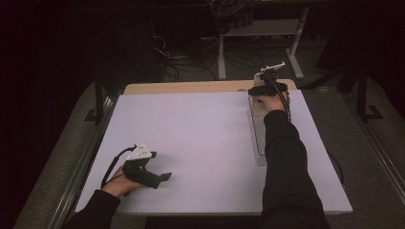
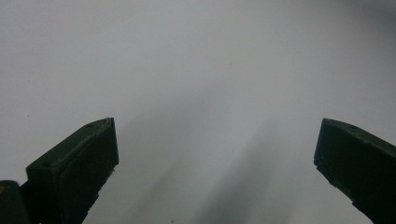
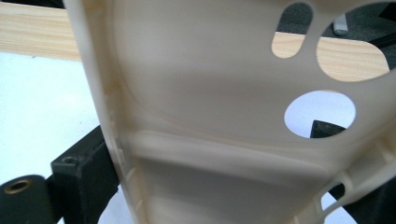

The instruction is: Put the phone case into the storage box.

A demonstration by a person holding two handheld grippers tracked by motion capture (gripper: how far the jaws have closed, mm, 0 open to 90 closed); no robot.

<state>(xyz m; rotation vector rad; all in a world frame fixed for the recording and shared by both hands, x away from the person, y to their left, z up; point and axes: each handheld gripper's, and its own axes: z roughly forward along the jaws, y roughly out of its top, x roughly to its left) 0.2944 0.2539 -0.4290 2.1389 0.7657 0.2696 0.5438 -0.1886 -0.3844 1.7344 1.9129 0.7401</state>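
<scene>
At the far right edge of the white worktop, the right gripper is clamped on what looks like a cream plastic part above a clear tray, while the left gripper rests near the front, jaws apart.

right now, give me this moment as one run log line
left gripper: open, idle over table | right gripper: shut on cream plastic part, far right edge | clear tray: beside forearm
</scene>
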